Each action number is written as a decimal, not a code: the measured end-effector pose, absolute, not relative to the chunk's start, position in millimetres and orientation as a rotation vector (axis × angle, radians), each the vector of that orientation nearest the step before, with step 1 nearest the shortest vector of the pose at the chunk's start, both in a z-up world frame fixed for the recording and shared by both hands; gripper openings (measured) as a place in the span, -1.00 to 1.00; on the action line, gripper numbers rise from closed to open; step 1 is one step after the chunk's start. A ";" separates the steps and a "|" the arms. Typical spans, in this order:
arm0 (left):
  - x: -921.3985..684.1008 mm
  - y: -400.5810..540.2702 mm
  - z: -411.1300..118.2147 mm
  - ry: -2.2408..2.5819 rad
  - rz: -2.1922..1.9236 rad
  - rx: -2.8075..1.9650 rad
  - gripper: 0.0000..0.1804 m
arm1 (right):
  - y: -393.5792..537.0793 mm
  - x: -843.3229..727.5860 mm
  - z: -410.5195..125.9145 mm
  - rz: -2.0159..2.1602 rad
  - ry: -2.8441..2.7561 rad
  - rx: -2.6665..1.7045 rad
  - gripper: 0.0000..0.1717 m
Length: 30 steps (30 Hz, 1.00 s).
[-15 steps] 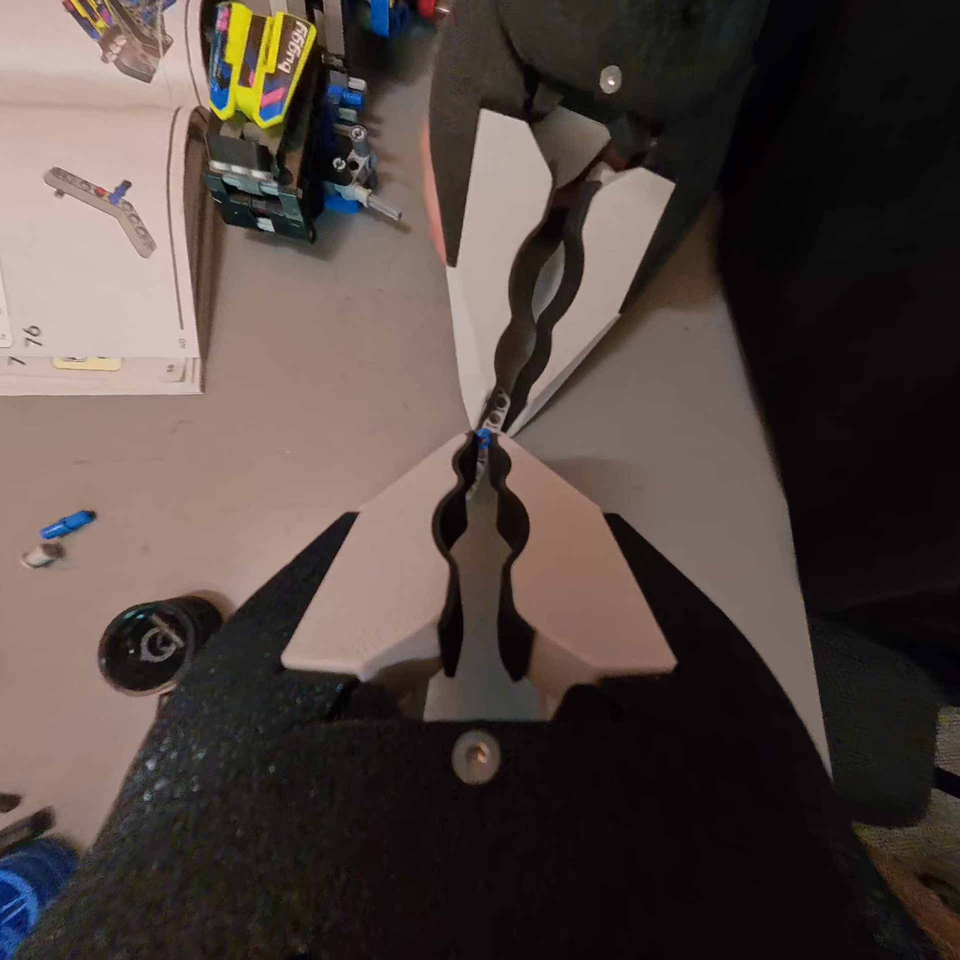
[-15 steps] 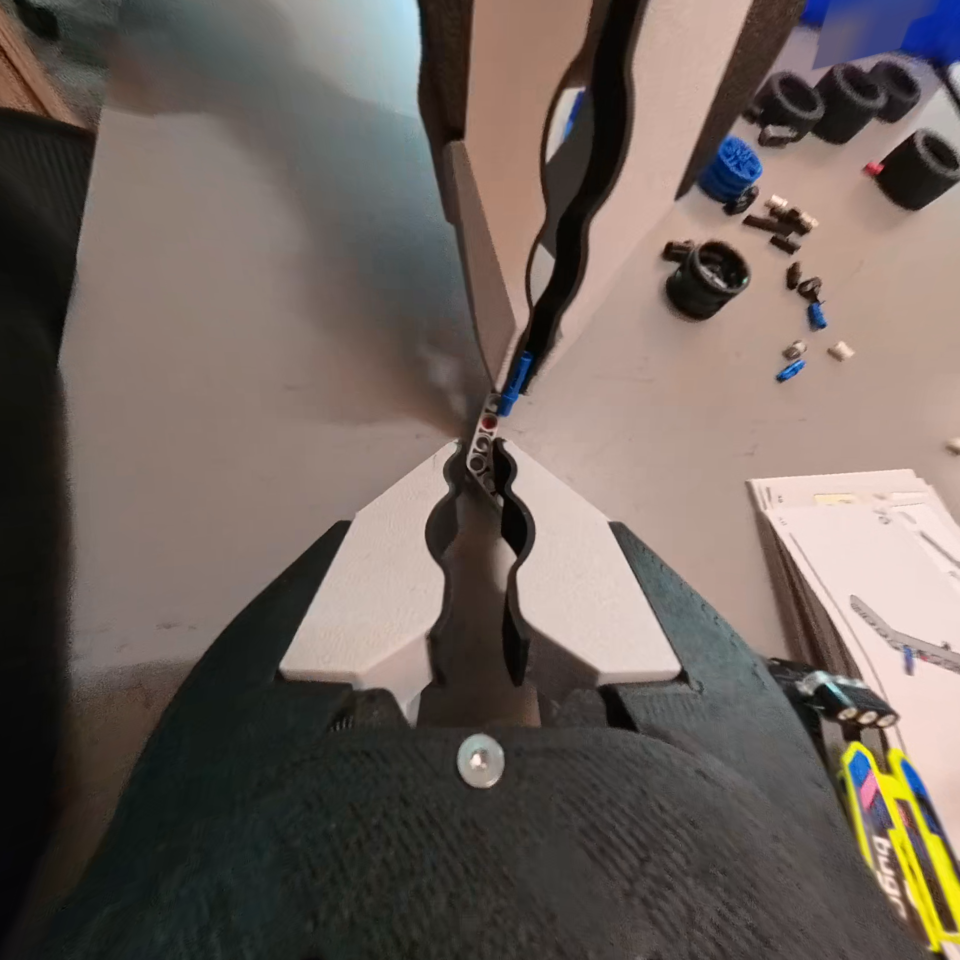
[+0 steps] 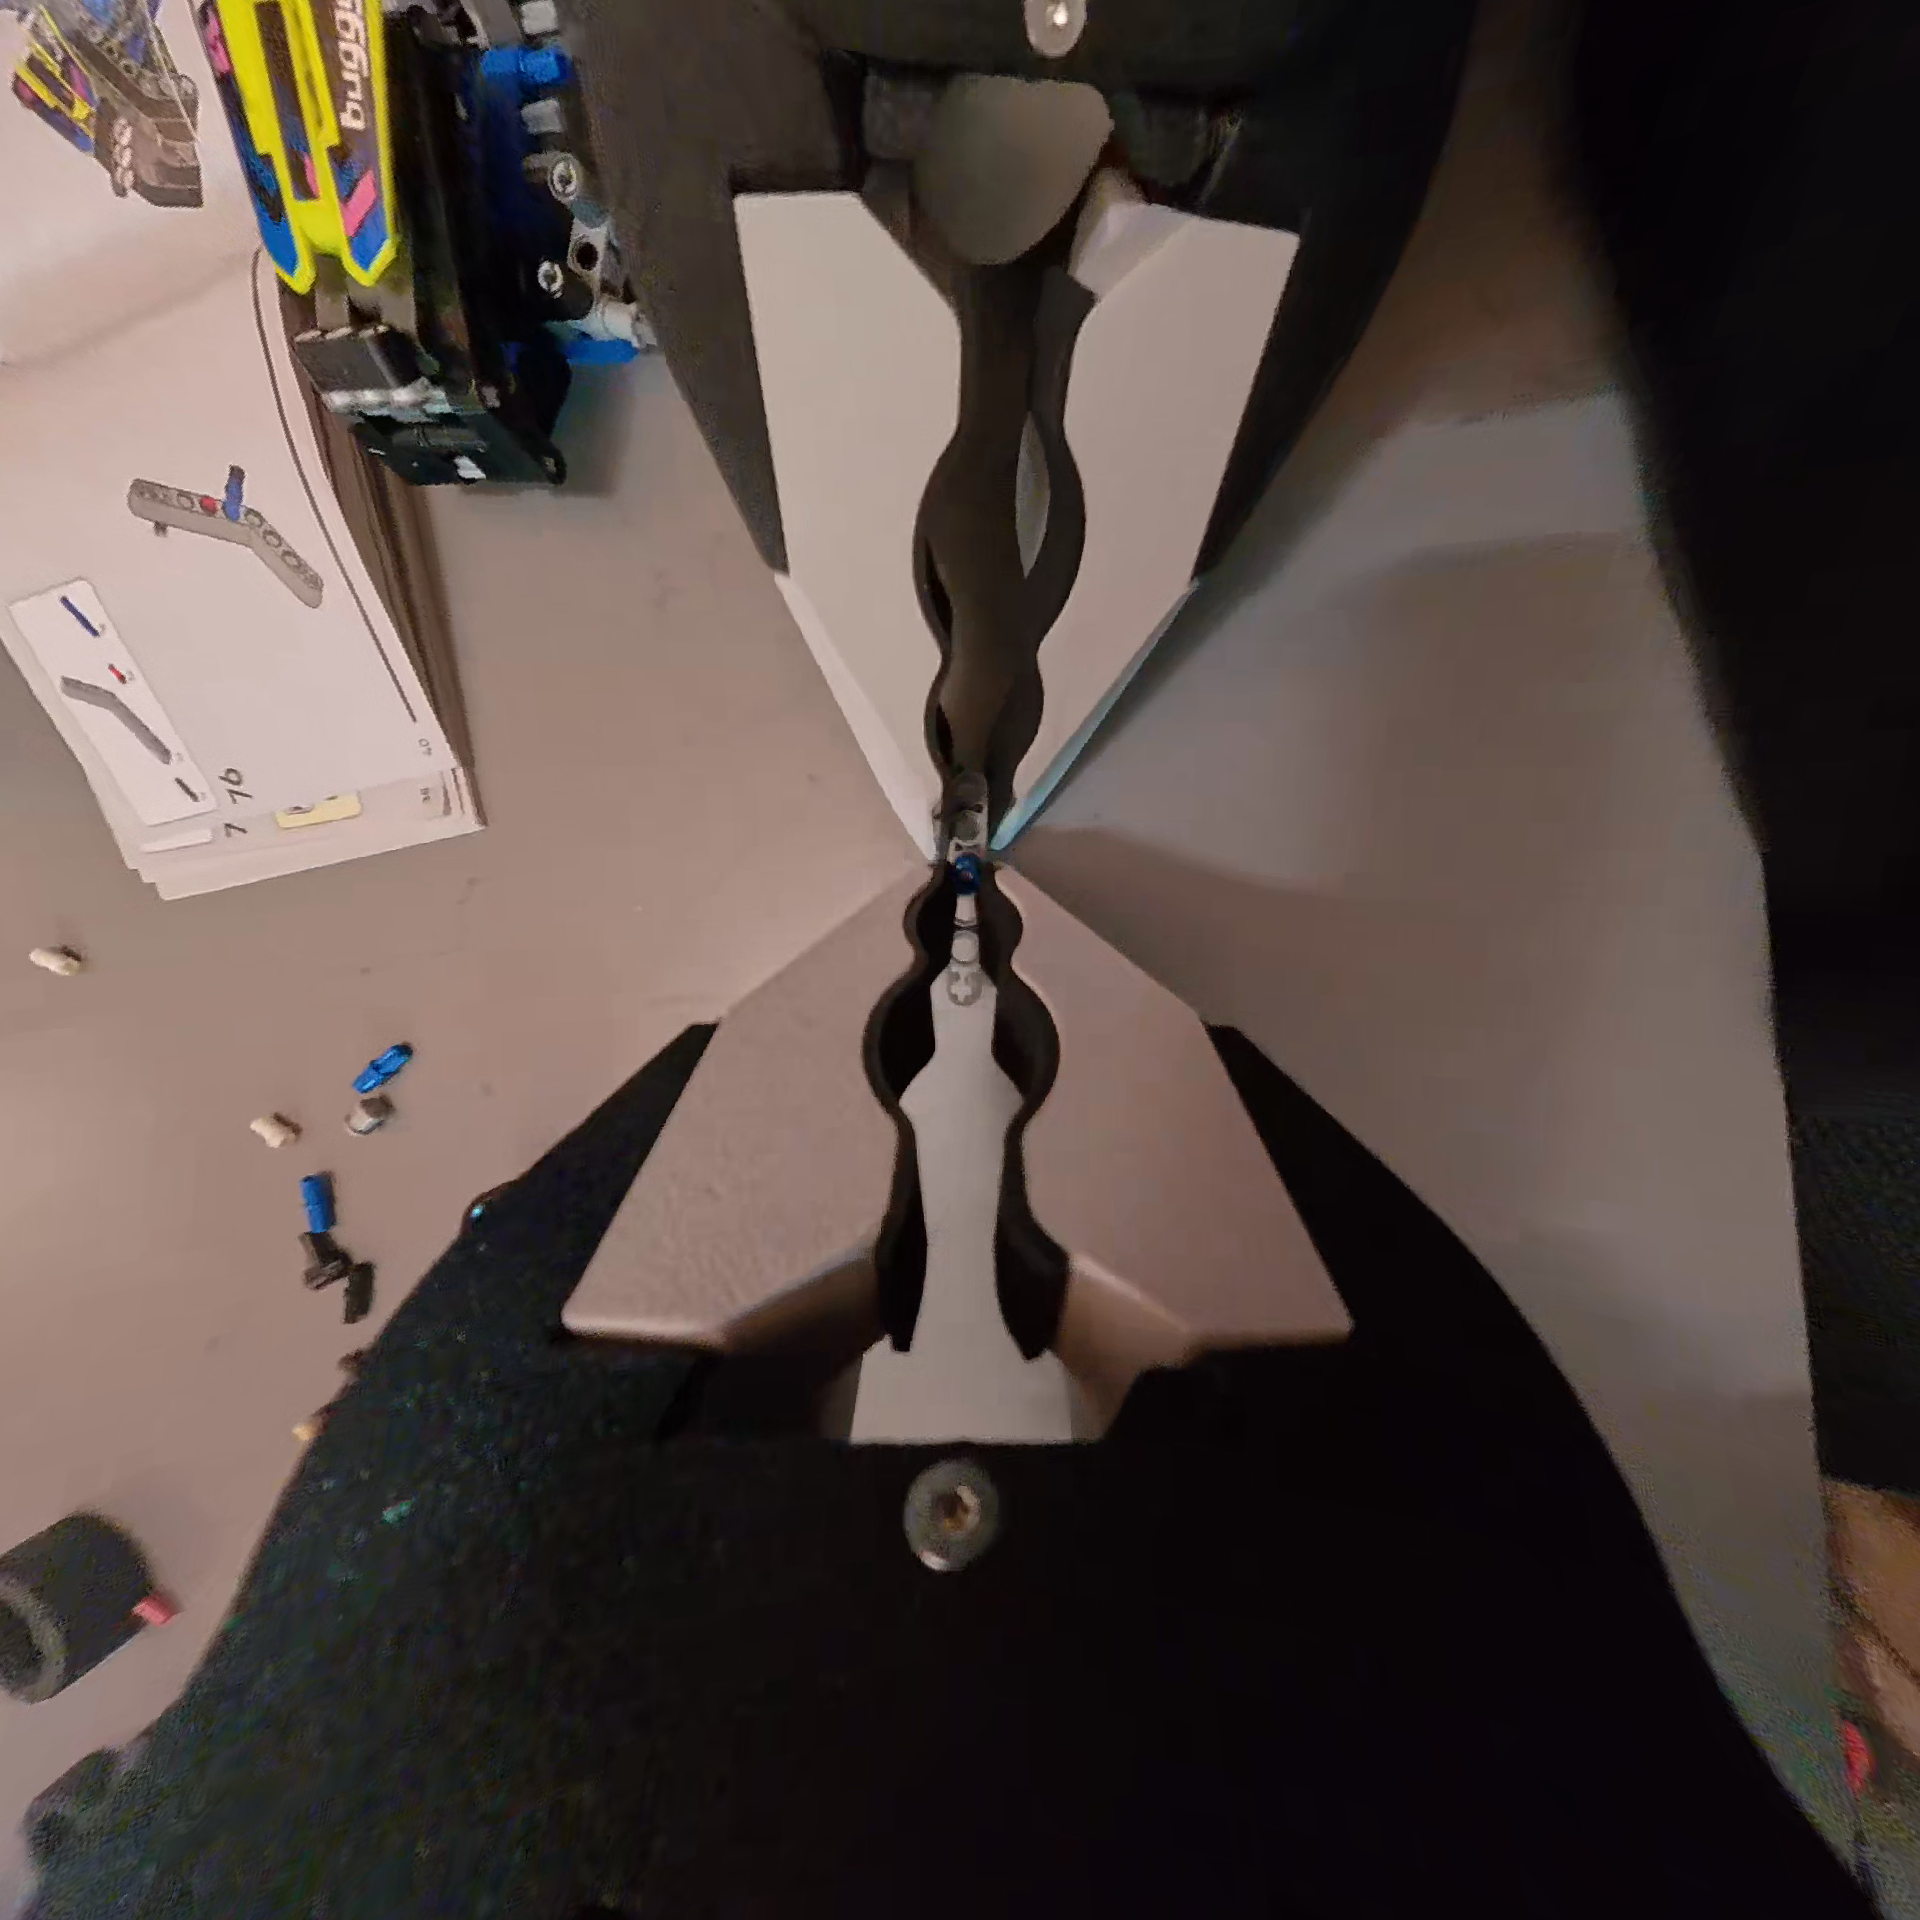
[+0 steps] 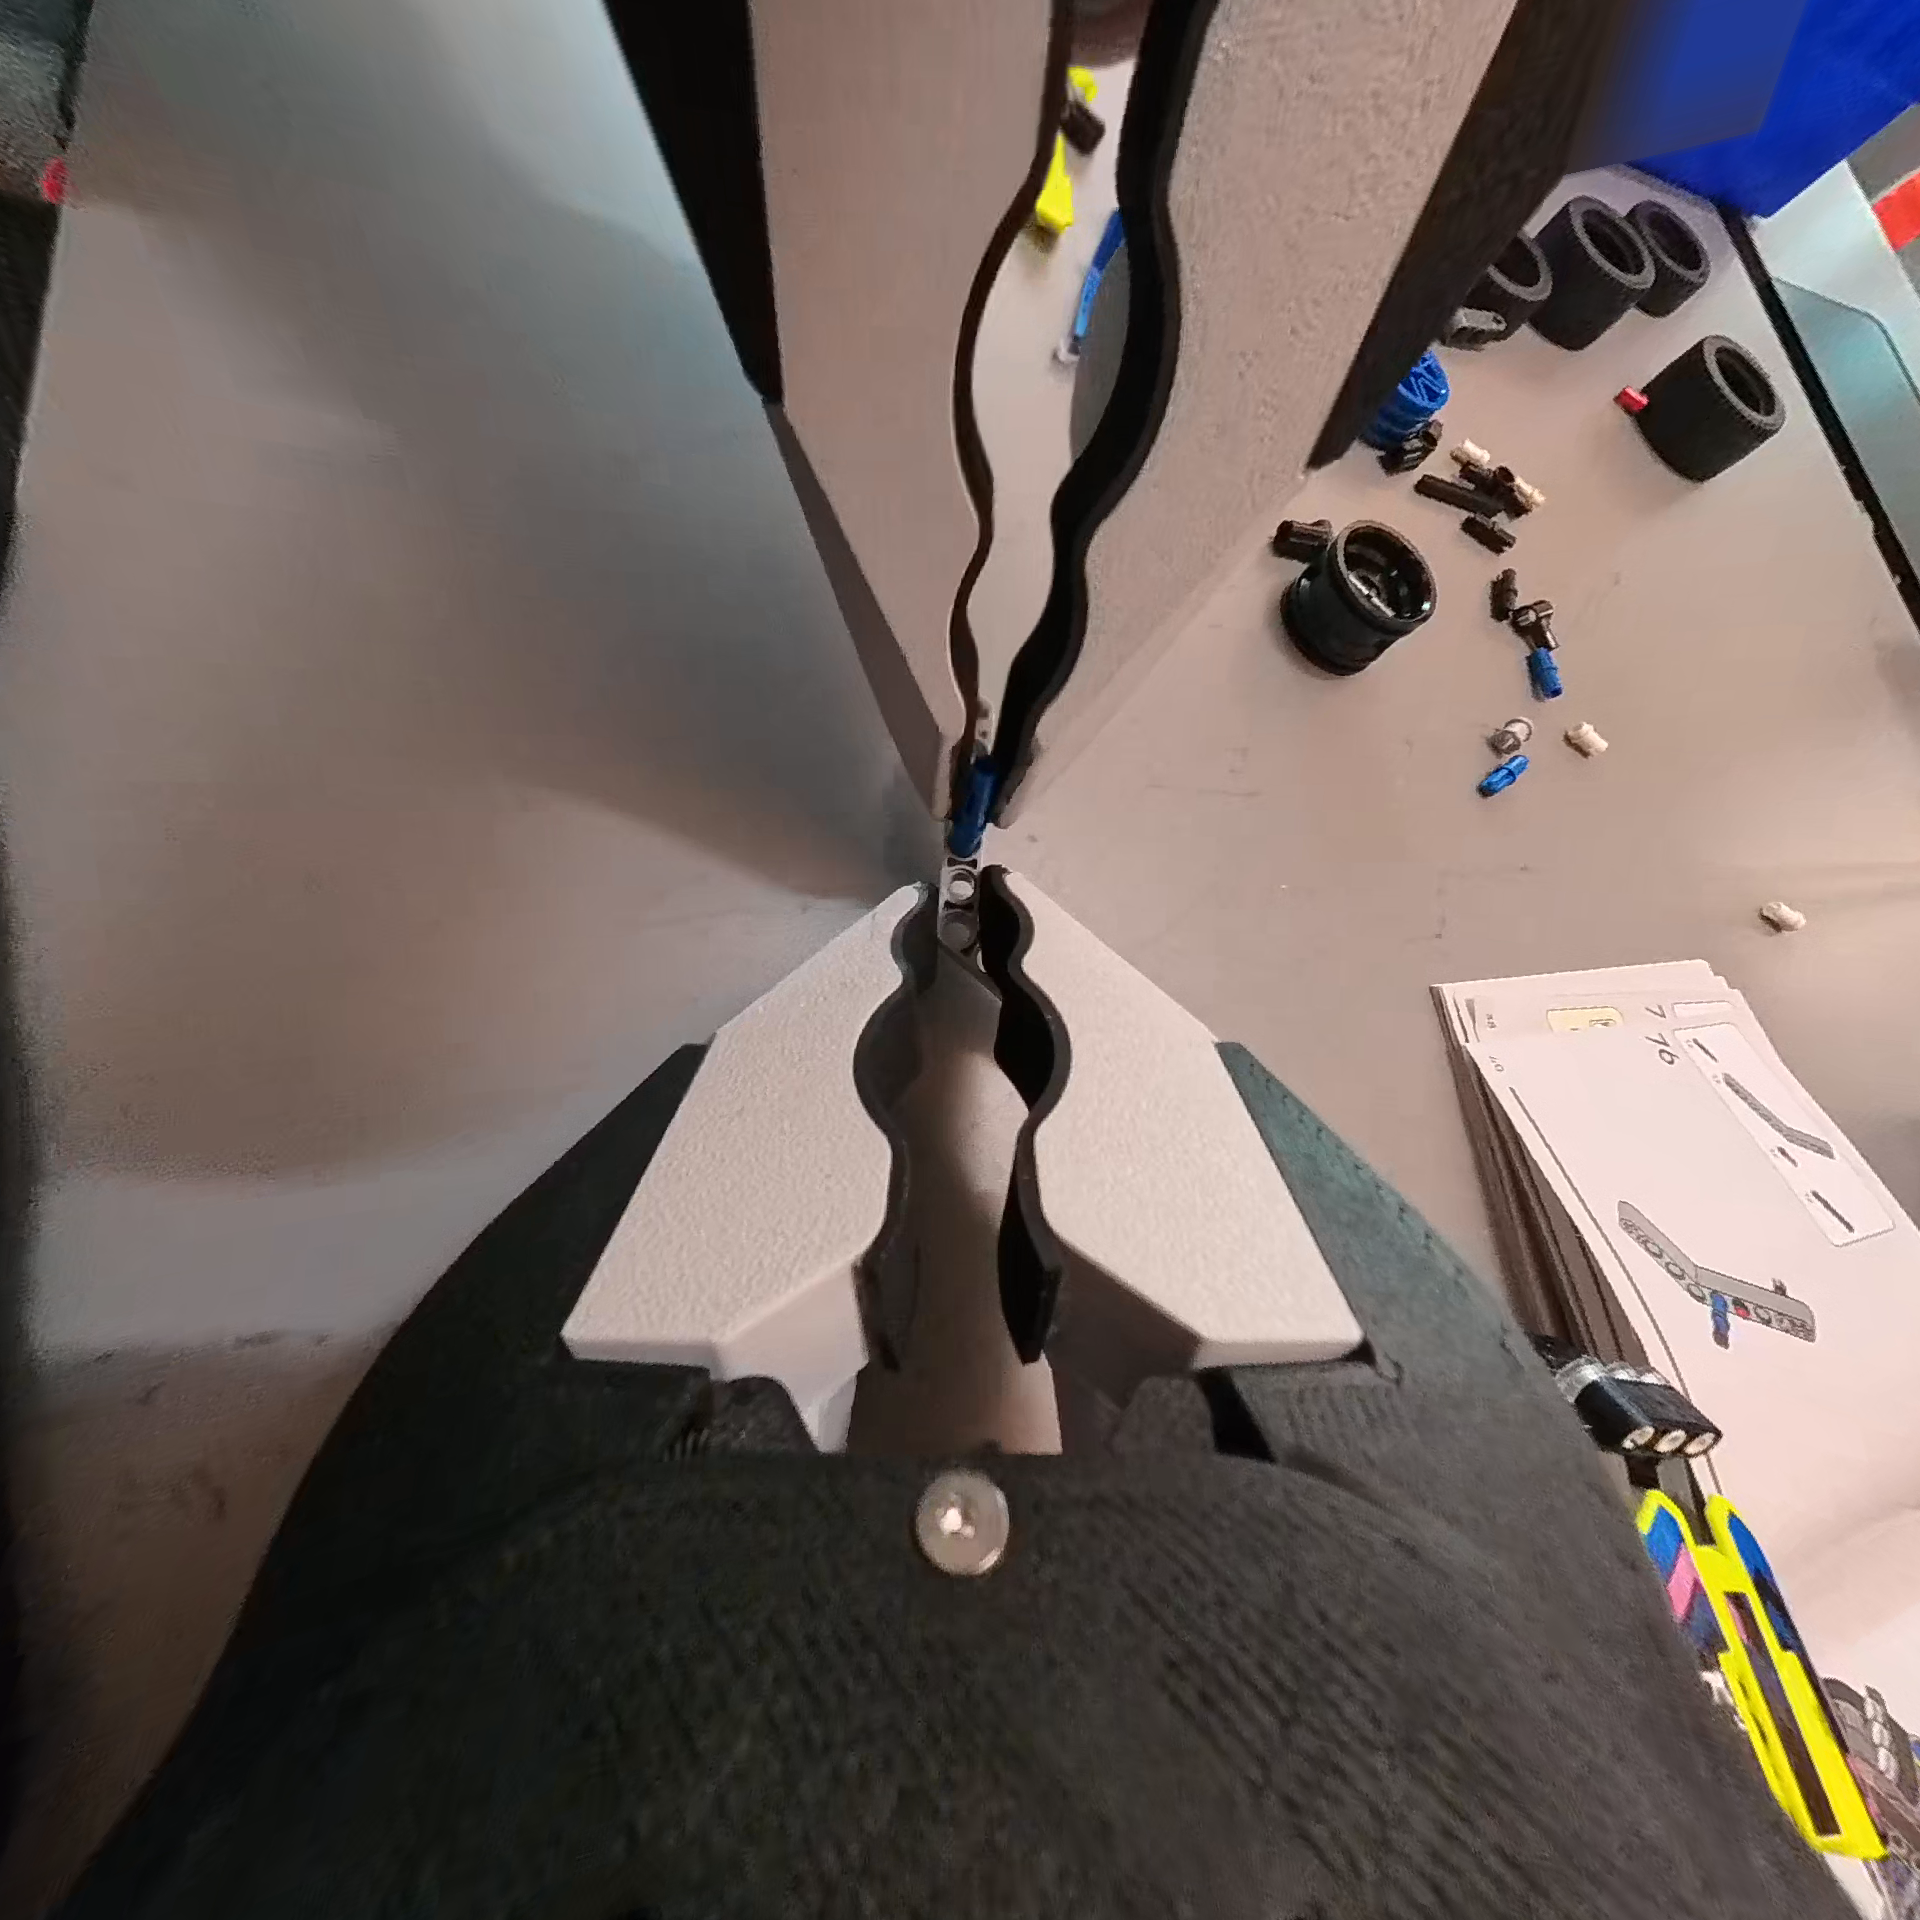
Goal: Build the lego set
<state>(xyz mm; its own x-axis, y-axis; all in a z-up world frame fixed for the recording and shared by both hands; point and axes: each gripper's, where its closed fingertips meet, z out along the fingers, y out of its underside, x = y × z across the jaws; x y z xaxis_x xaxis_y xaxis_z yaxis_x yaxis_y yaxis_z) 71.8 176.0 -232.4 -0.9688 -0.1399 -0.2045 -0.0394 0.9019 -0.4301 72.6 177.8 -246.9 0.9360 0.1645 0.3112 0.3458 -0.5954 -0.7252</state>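
My two grippers meet tip to tip above the grey table (image 3: 644, 935). My left gripper (image 3: 966, 878) is shut on a small blue pin (image 3: 967, 873). In the right wrist view it comes down from the top (image 4: 977, 790), the blue pin (image 4: 974, 798) sticking out of its tips. My right gripper (image 4: 961, 899) is shut on a thin grey beam with holes (image 4: 958, 896). The pin's free end touches the beam's end hole. In the left wrist view the beam (image 3: 966, 951) runs under my left fingertips from the right gripper (image 3: 971, 805).
An open instruction booklet (image 3: 239, 665) lies on the table and also shows in the right wrist view (image 4: 1704, 1143). A yellow, blue and black model vehicle (image 3: 416, 260) stands beside it. Black tyres (image 4: 1600, 270), a black wheel (image 4: 1361, 603) and loose pins (image 3: 343, 1122) lie scattered. Both grippers' tips are close together, under 4 cm apart. Left tips and right tips are each some 12 cm from the black wheel (image 4: 1361, 603).
The grippers have closed in on each other. The blue pin stood just off the beam before; its tip now meets the beam's end hole. Both grasps held.
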 end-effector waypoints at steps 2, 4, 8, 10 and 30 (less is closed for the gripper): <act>71.9 175.7 -232.9 2.817 -0.585 -0.104 -0.99 | 177.7 72.4 -247.0 -0.279 -0.366 -2.215 -0.93; 71.7 175.7 -233.4 2.816 -0.560 -0.099 -0.99 | 177.7 72.2 -247.0 -0.293 -0.373 -2.212 -0.93; 72.2 175.2 -234.7 2.810 -0.486 -0.037 -0.99 | 177.7 72.0 -247.5 -0.277 -0.367 -2.218 -0.93; 72.5 175.2 -235.5 2.818 -0.466 -0.020 -0.99 | 177.6 71.9 -247.7 -0.269 -0.364 -2.220 -0.93; 72.0 173.7 -231.4 2.630 -0.855 -0.186 -0.99 | 178.1 74.4 -247.7 -0.216 -0.320 -2.230 -0.93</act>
<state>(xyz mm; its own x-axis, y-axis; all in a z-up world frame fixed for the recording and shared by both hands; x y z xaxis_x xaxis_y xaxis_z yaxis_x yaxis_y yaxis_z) 72.0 173.7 -231.4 -0.9237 -0.2345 -0.3029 -0.0116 0.8075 -0.5898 74.4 178.1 -247.7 0.9524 0.1548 0.2628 0.3016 -0.6059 -0.7361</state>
